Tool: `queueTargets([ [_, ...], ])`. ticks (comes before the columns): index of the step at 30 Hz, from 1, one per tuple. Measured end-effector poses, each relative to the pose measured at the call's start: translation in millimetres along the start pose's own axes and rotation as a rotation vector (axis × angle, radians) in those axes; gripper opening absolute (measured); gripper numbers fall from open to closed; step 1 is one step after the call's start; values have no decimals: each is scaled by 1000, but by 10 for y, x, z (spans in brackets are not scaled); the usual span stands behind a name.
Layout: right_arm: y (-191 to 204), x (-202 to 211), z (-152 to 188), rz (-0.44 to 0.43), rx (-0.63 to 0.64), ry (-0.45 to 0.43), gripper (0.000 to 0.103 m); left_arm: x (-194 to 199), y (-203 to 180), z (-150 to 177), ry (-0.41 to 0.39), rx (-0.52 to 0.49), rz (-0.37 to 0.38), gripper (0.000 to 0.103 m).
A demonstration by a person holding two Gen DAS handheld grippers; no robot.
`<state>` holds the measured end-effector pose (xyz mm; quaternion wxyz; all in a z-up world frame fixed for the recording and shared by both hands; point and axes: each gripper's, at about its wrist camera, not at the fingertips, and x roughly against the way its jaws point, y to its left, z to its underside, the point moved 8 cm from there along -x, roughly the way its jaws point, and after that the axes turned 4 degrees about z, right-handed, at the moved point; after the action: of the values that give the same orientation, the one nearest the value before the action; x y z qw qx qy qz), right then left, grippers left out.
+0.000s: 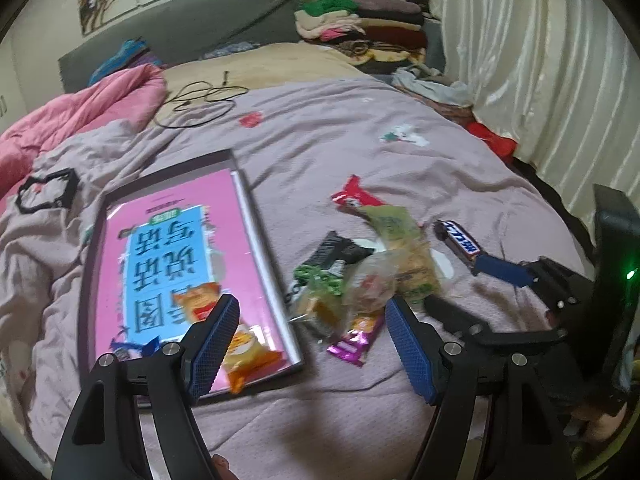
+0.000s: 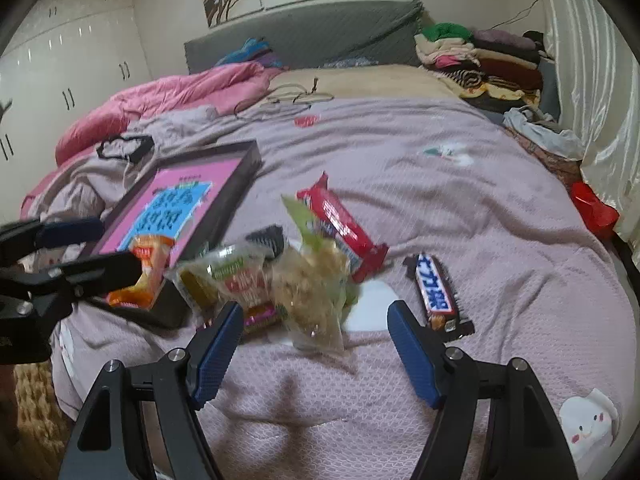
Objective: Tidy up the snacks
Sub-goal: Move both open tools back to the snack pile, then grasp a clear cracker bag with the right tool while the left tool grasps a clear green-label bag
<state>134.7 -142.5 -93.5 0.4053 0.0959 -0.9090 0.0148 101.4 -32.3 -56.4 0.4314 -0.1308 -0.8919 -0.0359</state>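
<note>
A shallow dark-rimmed box (image 1: 256, 224) with a pink printed bottom lies on the bed; an orange snack pack (image 1: 248, 350) lies in its near end. A heap of snacks lies to its right: a clear bag of yellowish snacks (image 1: 404, 256), a red bar (image 1: 356, 196), a purple wrapper (image 1: 356, 340) and a Snickers bar (image 1: 460, 242). My left gripper (image 1: 310, 314) is open above the box's near right corner. My right gripper (image 2: 314, 318) is open just short of the clear bag (image 2: 316, 288), with the Snickers bar (image 2: 436, 292) beside its right finger.
The purple blanket (image 1: 360, 136) covers the bed, with a pink quilt (image 1: 80, 112) at the left and folded clothes (image 1: 360, 24) at the headboard. A black cable (image 1: 200, 100) and a black frame (image 1: 48, 190) lie on the bed. White curtains (image 1: 540, 60) hang on the right.
</note>
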Motion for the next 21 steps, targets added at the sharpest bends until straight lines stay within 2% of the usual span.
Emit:
queueTargets([
  [4, 5, -66, 52, -1, 25, 14, 74, -98, -111, -19, 23, -19, 30, 77],
  [9, 7, -112, 58, -1, 56, 8, 71, -225, -206, -15, 51, -60, 31, 77],
  [17, 84, -190, 60, -39, 94, 13, 50, -374, -286, 15, 95, -74, 60, 77],
  [21, 127, -256, 73, -71, 99, 36, 34, -436, -296, 17, 111, -62, 79, 77],
])
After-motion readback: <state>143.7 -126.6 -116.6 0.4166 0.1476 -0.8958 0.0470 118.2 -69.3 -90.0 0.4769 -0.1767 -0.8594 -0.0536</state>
